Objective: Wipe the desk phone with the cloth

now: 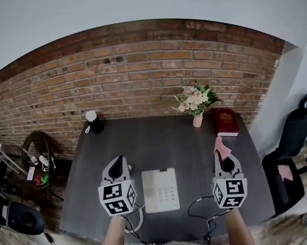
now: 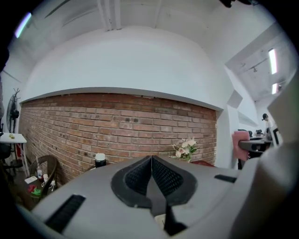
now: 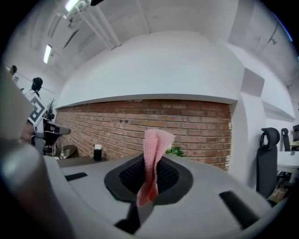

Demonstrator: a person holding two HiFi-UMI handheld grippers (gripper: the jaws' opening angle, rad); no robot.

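A white desk phone lies flat on the dark desk near its front edge, between my two grippers. My left gripper hovers just left of the phone, its jaws pressed together with nothing between them. My right gripper is to the right of the phone and shut on a pink cloth. In the right gripper view the pink cloth stands up from the closed jaws. Both grippers point toward the brick wall.
A vase of flowers and a red book sit at the desk's back right, a black jar with a white lid at the back left. Cables trail off the front edge. A black office chair stands at right.
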